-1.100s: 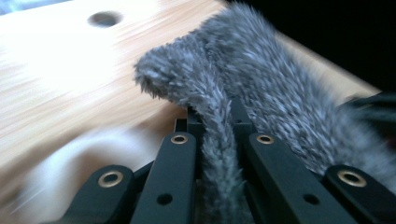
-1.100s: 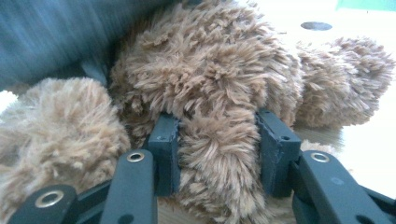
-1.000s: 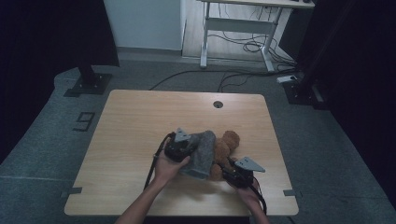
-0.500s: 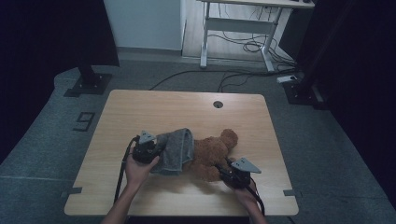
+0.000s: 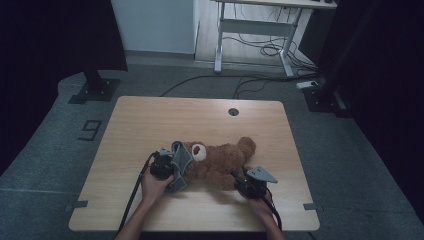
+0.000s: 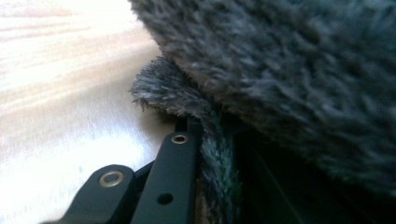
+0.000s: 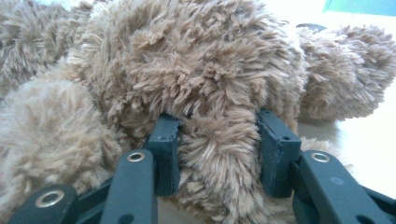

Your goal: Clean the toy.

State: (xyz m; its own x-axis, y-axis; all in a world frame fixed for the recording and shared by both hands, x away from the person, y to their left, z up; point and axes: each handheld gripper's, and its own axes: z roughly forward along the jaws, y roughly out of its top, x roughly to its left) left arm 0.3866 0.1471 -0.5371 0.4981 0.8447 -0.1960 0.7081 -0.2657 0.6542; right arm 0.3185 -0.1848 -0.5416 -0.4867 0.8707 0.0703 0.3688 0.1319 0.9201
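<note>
Teddy bear lies on its side on the desk, between both claws. Right claw squeezes a tuft of its brown fur, clearest in the right gripper view. Left claw is clamped tight on the grey fleece cloth draped just above it, seen up close in the left gripper view.
</note>
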